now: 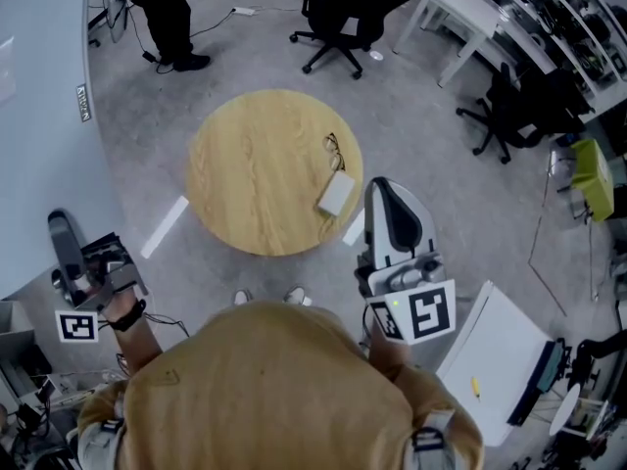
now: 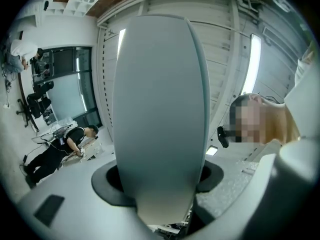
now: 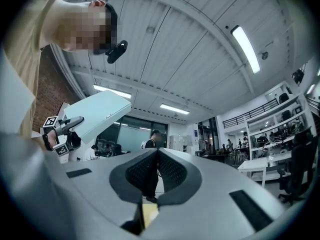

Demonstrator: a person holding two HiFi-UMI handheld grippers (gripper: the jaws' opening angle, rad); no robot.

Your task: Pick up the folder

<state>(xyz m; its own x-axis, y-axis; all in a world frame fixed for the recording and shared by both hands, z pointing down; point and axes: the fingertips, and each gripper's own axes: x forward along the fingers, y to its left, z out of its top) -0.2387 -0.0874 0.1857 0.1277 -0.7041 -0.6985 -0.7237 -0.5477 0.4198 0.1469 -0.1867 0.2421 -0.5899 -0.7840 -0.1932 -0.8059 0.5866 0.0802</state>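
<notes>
The folder (image 1: 39, 145) is a big pale grey-blue sheet held up at the far left of the head view, close to the camera. My left gripper (image 1: 64, 231) is shut on its lower edge. In the left gripper view the folder (image 2: 160, 99) stands edge-on between the two jaws and fills the middle. The right gripper view shows the folder (image 3: 100, 115) raised at the left, with the left gripper (image 3: 60, 133) gripping it. My right gripper (image 1: 392, 192) hovers near the round table's right edge. Its dark pads meet with nothing between them (image 3: 157, 170).
A round wooden table (image 1: 255, 174) stands in front, with glasses (image 1: 335, 151) and a small white case (image 1: 336, 193) on it. Office chairs (image 1: 338, 13) (image 1: 519, 106) and a white desk (image 1: 470, 13) stand beyond. A person (image 1: 171, 18) stands at the back left. A white board (image 1: 495, 351) lies at the lower right.
</notes>
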